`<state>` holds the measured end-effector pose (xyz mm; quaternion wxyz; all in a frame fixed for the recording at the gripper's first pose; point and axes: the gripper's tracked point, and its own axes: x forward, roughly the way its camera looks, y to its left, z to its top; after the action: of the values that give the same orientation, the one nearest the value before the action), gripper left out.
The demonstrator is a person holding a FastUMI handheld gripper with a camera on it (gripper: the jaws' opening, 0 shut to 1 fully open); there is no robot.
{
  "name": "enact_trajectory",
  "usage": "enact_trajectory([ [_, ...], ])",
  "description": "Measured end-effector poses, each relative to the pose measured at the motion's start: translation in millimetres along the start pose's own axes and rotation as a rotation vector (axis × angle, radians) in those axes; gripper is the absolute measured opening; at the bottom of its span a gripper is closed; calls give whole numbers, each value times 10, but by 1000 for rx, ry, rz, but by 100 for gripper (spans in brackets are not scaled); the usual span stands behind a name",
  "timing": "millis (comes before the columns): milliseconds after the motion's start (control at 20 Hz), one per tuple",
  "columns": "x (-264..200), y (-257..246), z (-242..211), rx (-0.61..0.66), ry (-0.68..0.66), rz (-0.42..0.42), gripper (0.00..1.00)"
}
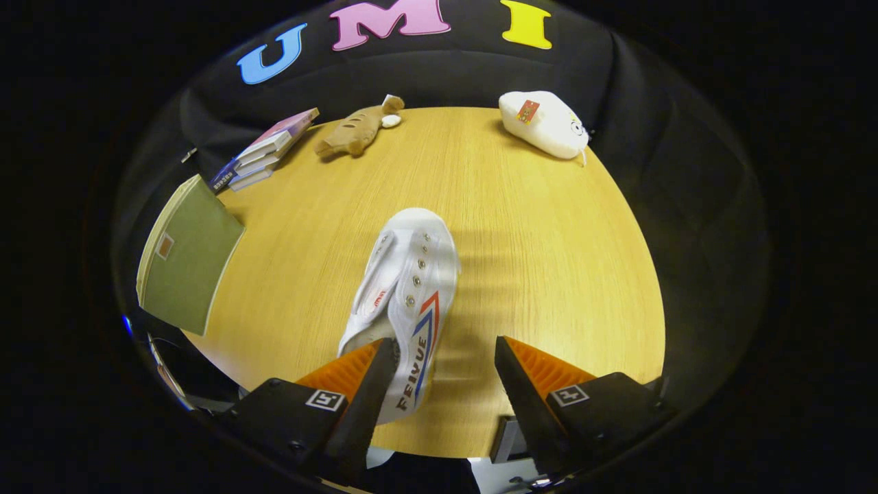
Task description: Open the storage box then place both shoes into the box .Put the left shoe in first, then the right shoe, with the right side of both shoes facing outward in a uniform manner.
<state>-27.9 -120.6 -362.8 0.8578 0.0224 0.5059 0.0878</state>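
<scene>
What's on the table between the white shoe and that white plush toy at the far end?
Nothing. In the gripper view, bare wooden table runs from the white shoe to the white plush toy. The open gripper straddles the shoe's heel.

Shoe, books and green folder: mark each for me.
Shoe (405,288): gripper view, on its eyelet side.
Books (264,151): gripper view, on the top cover.
Green folder (188,264): gripper view, on its cover's middle.
</scene>
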Motion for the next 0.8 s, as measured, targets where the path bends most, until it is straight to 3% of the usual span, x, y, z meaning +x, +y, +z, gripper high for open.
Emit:
enact_trajectory([
  [300, 329, 126, 154, 100, -11, 48, 71],
  [400, 373, 126, 155, 88, -9, 26, 48],
  [500, 364, 97, 157, 99, -11, 19, 42],
  [750, 349, -77, 178, 157, -11, -1, 5],
  [800, 351, -79, 178, 159, -12, 4, 5],
])
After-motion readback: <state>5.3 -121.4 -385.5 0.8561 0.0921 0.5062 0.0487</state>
